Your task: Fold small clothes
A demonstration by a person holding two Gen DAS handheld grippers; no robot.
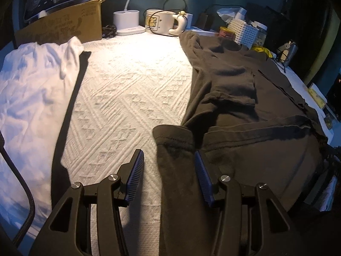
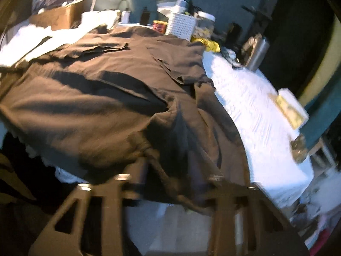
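A dark shirt [image 1: 245, 85] lies spread over the right half of a white textured tablecloth [image 1: 127, 85]. One folded edge of it reaches back between the blue pads [image 1: 136, 170] of my left gripper [image 1: 169, 168], which is open; the left pad stands clear of the cloth. The right wrist view is blurred. There the same dark shirt [image 2: 106, 85] covers the table, and its near edge bunches over my right gripper [image 2: 170, 170]. The fingertips are buried in the folds, which gather between the jaws as in a grip.
A white garment [image 1: 27, 85] lies crumpled at the left. Along the back stand a cardboard box [image 1: 64, 25], a lamp base [image 1: 127, 21], a mug [image 1: 159, 21] and a white basket [image 1: 245, 32]. A metal bottle [image 2: 257, 51] stands at the right edge.
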